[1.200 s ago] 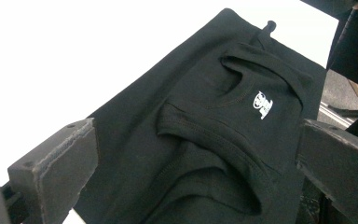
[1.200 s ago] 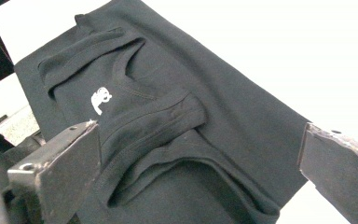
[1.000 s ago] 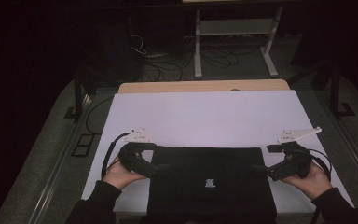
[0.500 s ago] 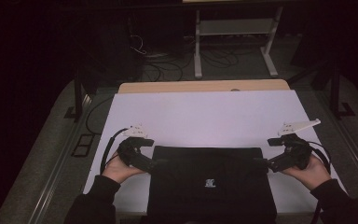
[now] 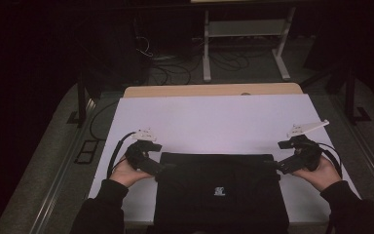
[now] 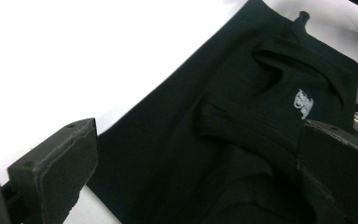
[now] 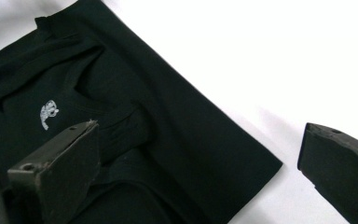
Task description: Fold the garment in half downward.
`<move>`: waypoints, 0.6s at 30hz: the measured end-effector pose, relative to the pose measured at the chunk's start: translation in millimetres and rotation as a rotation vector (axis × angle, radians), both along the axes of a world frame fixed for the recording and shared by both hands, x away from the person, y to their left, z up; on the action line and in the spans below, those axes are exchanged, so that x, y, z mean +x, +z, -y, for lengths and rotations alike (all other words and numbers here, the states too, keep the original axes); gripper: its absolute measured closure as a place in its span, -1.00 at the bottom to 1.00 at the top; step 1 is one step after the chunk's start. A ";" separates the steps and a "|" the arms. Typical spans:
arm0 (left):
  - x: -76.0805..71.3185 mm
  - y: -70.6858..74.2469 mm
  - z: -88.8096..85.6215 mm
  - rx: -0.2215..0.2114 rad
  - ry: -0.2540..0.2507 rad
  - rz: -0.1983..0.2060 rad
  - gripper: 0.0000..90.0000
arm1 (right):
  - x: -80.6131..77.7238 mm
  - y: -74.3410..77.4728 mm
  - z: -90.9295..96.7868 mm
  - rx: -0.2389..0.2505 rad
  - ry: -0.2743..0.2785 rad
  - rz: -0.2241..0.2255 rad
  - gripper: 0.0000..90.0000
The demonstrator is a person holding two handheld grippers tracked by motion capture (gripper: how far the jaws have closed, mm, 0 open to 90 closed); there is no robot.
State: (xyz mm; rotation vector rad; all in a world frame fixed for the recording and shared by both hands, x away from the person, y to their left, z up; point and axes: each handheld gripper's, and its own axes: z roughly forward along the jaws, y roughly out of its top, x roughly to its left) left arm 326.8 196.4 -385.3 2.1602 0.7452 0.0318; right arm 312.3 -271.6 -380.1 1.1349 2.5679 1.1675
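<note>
Left claw (image 5: 161, 168) and right claw (image 5: 272, 165), each with jaws spread wide and holding nothing, flank the far corners of the black garment (image 5: 219, 195). The garment lies flat between them at the near edge of the white surface (image 5: 214, 119), long axis spanning claw to claw; each far corner sits just inward of its nearer claw.

Dim high view, dark surroundings; gripper views glare-white, slightly blurred

Garment (image 5: 219, 195) on table's (image 5: 214, 122) near edge, left tongs (image 5: 161, 168) and right tongs (image 5: 271, 165) at its far corners
</note>
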 end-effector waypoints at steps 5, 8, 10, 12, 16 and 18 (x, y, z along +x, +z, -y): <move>4.4 -7.2 -1.1 0.006 0.003 -0.010 -1.00 | 4.4 -2.3 0.8 0.003 0.004 -0.001 -1.00; 5.9 -11.6 -1.9 0.012 -0.003 -0.018 -1.00 | 6.7 -4.0 1.0 0.000 0.002 -0.002 -1.00; 7.0 -13.8 -3.2 0.017 0.004 -0.019 -1.00 | 8.3 -5.6 0.8 -0.007 0.002 -0.002 -1.00; 8.6 -15.8 -4.9 0.012 0.011 -0.020 -1.00 | 9.2 -6.9 0.4 -0.009 0.001 -0.004 -1.00; 11.4 -18.7 -8.2 -0.006 0.031 -0.019 -1.00 | 12.1 -10.9 -0.3 -0.014 0.003 -0.006 -1.00; 13.4 -20.8 -9.6 -0.011 0.038 -0.020 -1.00 | 13.1 -12.6 -0.3 -0.015 0.000 -0.011 -1.00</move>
